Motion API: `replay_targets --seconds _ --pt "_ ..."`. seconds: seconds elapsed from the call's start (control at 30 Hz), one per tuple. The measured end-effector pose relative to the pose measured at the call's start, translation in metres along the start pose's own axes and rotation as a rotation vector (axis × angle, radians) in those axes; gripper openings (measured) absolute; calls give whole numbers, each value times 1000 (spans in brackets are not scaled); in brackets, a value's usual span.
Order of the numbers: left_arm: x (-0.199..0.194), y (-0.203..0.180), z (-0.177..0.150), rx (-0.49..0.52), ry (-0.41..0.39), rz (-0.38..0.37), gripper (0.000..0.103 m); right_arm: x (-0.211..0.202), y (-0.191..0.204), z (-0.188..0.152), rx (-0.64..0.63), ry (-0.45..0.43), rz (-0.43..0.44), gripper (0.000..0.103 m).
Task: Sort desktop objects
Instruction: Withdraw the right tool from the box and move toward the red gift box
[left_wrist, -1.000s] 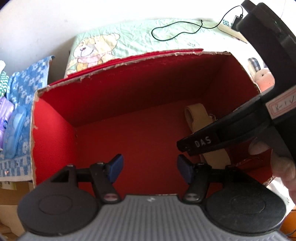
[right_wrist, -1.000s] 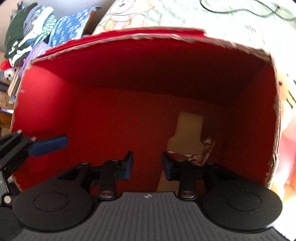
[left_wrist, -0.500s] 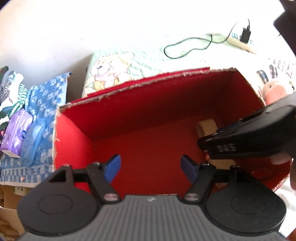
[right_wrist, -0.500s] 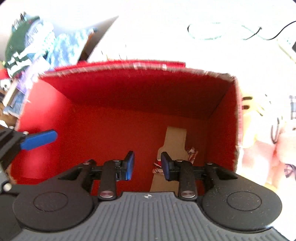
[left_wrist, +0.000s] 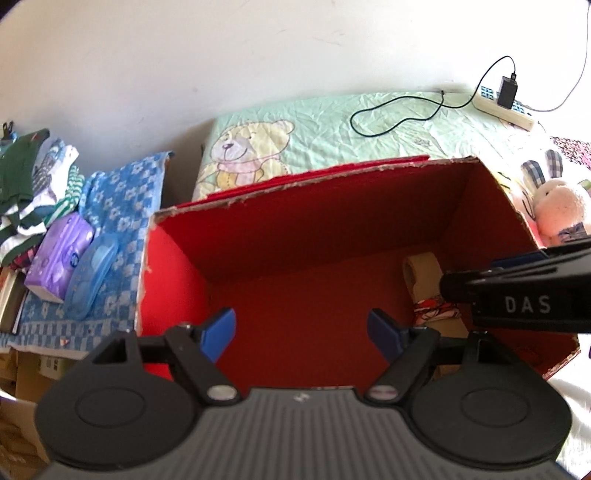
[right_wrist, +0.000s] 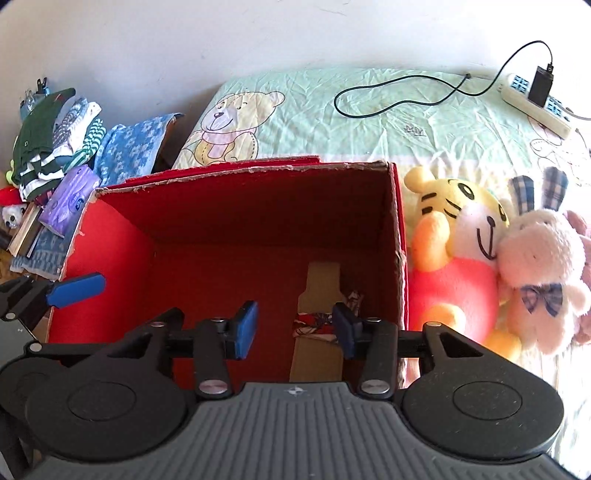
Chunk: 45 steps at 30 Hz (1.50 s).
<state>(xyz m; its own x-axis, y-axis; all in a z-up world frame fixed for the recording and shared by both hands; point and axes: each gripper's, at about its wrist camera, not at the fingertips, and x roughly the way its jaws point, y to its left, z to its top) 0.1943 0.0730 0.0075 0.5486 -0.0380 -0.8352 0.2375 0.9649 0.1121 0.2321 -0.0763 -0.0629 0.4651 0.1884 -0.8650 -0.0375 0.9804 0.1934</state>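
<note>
A red cardboard box (left_wrist: 258, 240) (right_wrist: 122, 251) stands open on the bed. On its floor by the right wall lies a tan cardboard piece (left_wrist: 421, 269) (right_wrist: 321, 288) with a red patterned band (right_wrist: 314, 325) round it. My left gripper (left_wrist: 303, 328) is open and empty above the box's near edge. My right gripper (right_wrist: 293, 328) is open and empty above the tan piece. The right gripper's body also shows at the right of the left wrist view (left_wrist: 524, 302).
A tiger plush (right_wrist: 454, 240) and a pink rabbit plush (right_wrist: 539, 266) lie right of the box. A power strip (right_wrist: 535, 107) and black cable (right_wrist: 399, 96) lie on the bear-print sheet behind. Folded clothes (right_wrist: 55, 133), a purple tissue pack (left_wrist: 59, 258) and a blue cloth (left_wrist: 118, 206) sit left.
Both grippers have risen out of the box and pulled back. The right gripper's jaws have opened wider. The tan piece stays on the box floor.
</note>
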Motion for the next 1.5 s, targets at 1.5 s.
replay_targets --seconds 1.5 --pt "-99 -23 -121 -181 -74 -276 86 -87 -85 -97 53 -276 408 37"
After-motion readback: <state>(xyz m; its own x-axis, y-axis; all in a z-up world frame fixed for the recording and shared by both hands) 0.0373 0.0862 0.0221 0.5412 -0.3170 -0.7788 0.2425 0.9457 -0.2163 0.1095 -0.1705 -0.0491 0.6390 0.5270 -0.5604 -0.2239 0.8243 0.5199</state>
